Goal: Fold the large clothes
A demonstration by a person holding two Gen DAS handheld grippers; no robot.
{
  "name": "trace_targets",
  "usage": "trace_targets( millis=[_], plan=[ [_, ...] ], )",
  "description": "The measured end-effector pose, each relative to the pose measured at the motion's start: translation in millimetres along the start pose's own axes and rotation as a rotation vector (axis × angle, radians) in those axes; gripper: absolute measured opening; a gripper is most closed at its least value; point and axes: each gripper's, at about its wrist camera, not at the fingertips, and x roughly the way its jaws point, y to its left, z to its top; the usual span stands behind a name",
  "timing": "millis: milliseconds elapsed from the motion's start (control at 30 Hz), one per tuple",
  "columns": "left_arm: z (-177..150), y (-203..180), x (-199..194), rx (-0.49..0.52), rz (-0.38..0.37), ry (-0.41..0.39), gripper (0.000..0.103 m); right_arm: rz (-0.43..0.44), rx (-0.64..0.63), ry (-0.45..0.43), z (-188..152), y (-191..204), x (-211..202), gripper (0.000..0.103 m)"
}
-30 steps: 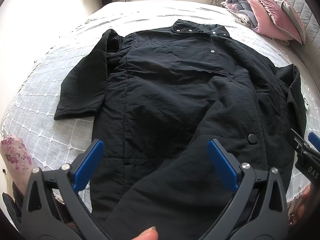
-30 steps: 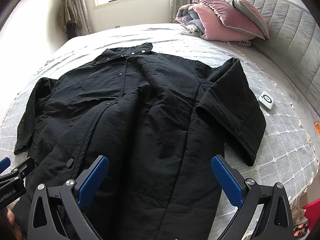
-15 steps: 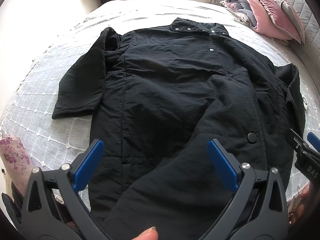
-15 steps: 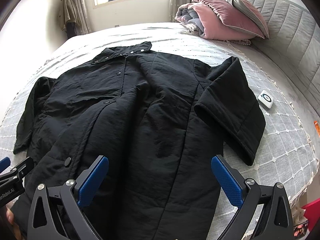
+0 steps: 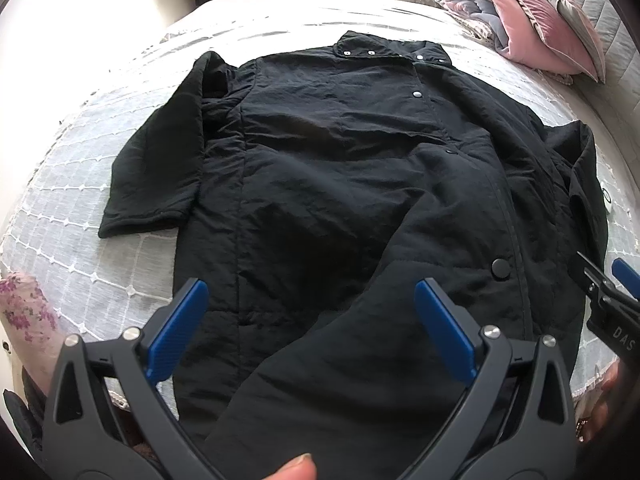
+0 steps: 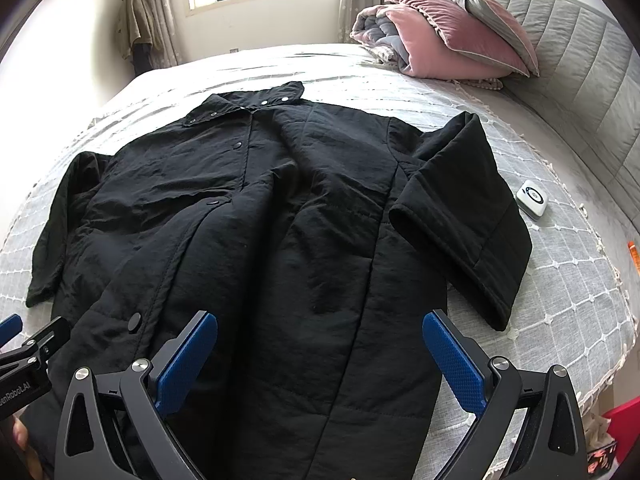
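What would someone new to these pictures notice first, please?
A large black coat lies spread face up across the grey bedspread, collar towards the window. Pink and grey bedding is piled by the headboard. Both hand-held grippers, left and right, hover open over the hem.

We look from both wrists, near the hem, toward the far collar; both views share the black coat (image 5: 340,200) (image 6: 280,220) on the bed (image 5: 72,208) (image 6: 560,280).
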Motion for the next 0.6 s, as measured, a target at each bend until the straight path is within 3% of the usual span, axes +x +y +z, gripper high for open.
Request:
trace_targets(
  millis=[600],
  plan=[
    [0.5, -2.2, 1.2, 0.007, -0.008, 0.006, 0.102, 0.002, 0.004, 0.004, 0.2, -1.9, 1.0, 0.103]
  ],
)
